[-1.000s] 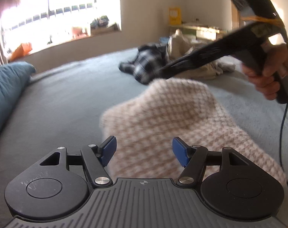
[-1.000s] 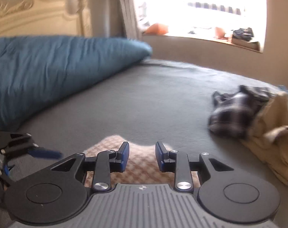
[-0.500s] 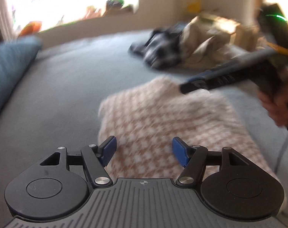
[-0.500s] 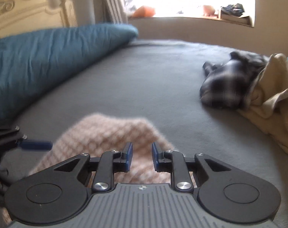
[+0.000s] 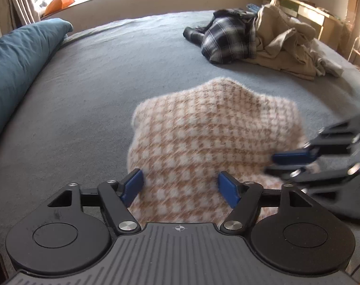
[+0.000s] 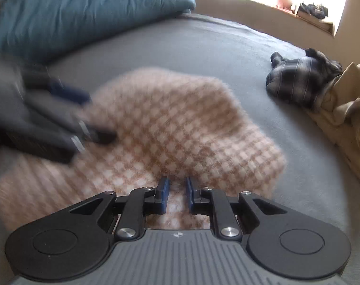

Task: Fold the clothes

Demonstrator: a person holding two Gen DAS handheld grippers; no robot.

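Mid-fold on the checked sweater (image 5: 215, 137), lying mid-bed (image 5: 97, 90), near edge. Left gripper (image 5: 180, 187) spread wide, just been opening, hovering over cloth. Right gripper (image 6: 176, 196) just been narrowing, small gap left, fuzz between, no firm pinch visible. Next, probably: clamp, lift, fold over.

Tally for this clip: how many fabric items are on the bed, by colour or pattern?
Pink-and-white checked knit garment: 1
Dark plaid shirt: 1
Beige clothing heap, pieces inside not separable: 1
Teal pillow or duvet: 1
Total: 4
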